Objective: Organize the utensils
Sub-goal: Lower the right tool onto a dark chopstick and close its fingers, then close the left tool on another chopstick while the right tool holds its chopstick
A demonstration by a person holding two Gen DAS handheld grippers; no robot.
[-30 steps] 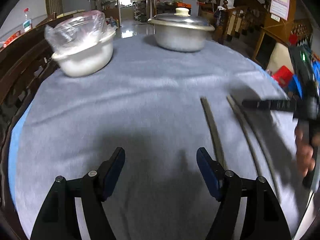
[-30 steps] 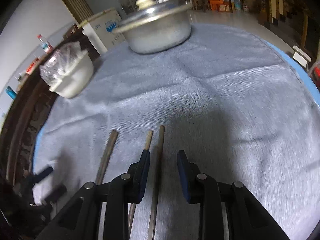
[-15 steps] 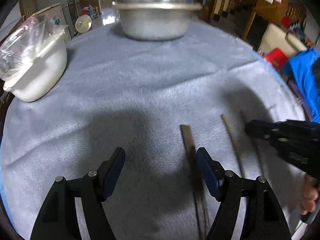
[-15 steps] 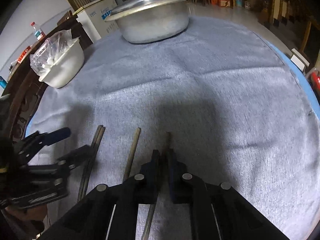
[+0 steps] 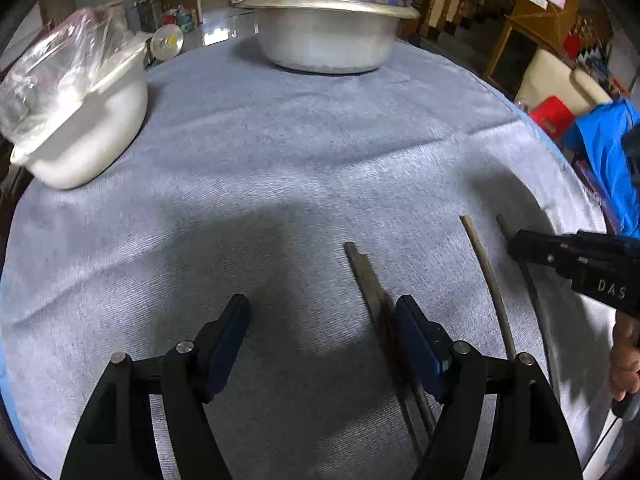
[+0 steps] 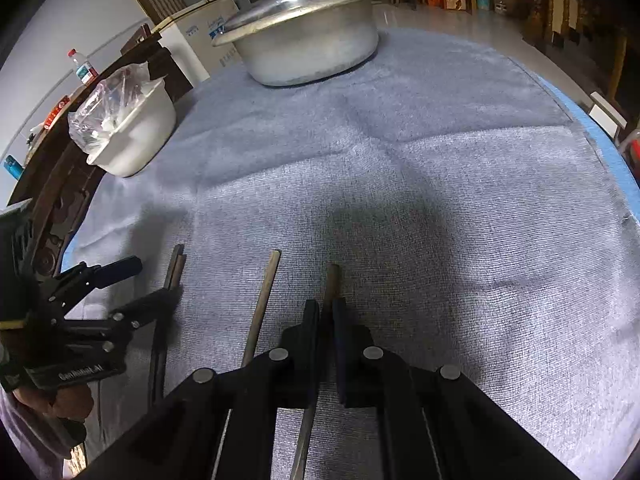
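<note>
From the left wrist: left gripper with fingers spread wide, holding nothing, low over a grey-blue tablecloth. Just inside the right-hand finger, a pair of dark chopsticks lying flat and pressed together, long axis running from the camera out toward the far side of the table, far tips leaning slightly left, near ends hidden under the finger. Further right, a lighter single chopstick on roughly the same line, bowed by the lens. Beyond it, a darker chopstick, its far tip poking out past the black right gripper. Across the table, a lidded metal pot and, on the left, a white bowl with a clear plastic bag in it. From the right wrist: right gripper pinched together on the darker chopstick, short brown tip showing ahead of the pads and pointing away toward the pot, shaft running back under the gripper toward the camera. Just left and near parallel, the lighter single chopstick flat on the cloth, apart from the gripped one. Well left, the pair pointing the same way, left gripper spread beside it. White bowl at the far left edge.
</note>
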